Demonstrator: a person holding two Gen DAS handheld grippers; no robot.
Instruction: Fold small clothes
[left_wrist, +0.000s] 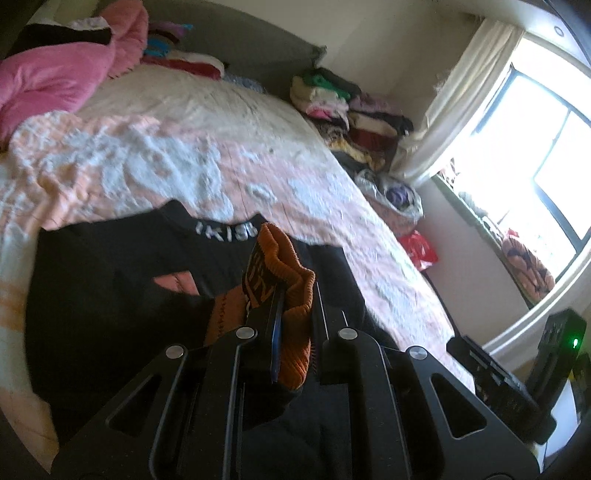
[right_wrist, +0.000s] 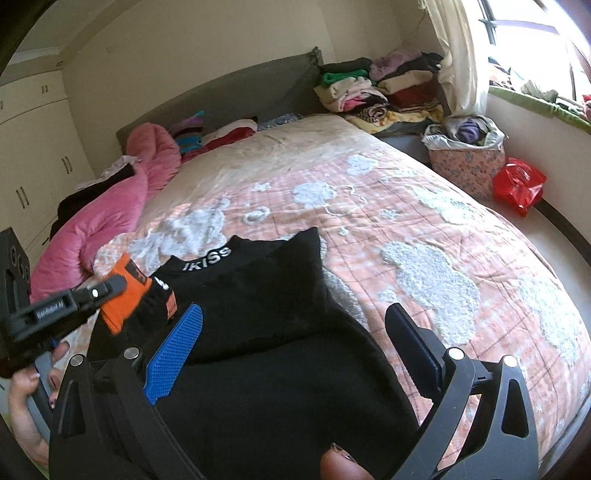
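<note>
A black garment (right_wrist: 258, 295) with white collar lettering lies spread on the bed, collar pointing away; it also fills the lower left wrist view (left_wrist: 110, 280). My left gripper (left_wrist: 297, 295) is shut on an orange ribbed cuff (left_wrist: 291, 273) of the garment, lifted over the black cloth. In the right wrist view the left gripper (right_wrist: 118, 286) comes in from the left with the orange cuff (right_wrist: 125, 295). My right gripper (right_wrist: 295, 325) stands open above the garment's lower part, one blue pad (right_wrist: 177, 350) on the left, nothing between the fingers.
The bed (right_wrist: 443, 229) has a pink and white quilt. A pink duvet (right_wrist: 110, 214) lies at the left. Folded clothes (right_wrist: 384, 88) are stacked past the headboard. A floral basket (right_wrist: 465, 162) and a red bag (right_wrist: 517, 184) stand by the window wall. A hand (right_wrist: 22, 387) holds the left gripper.
</note>
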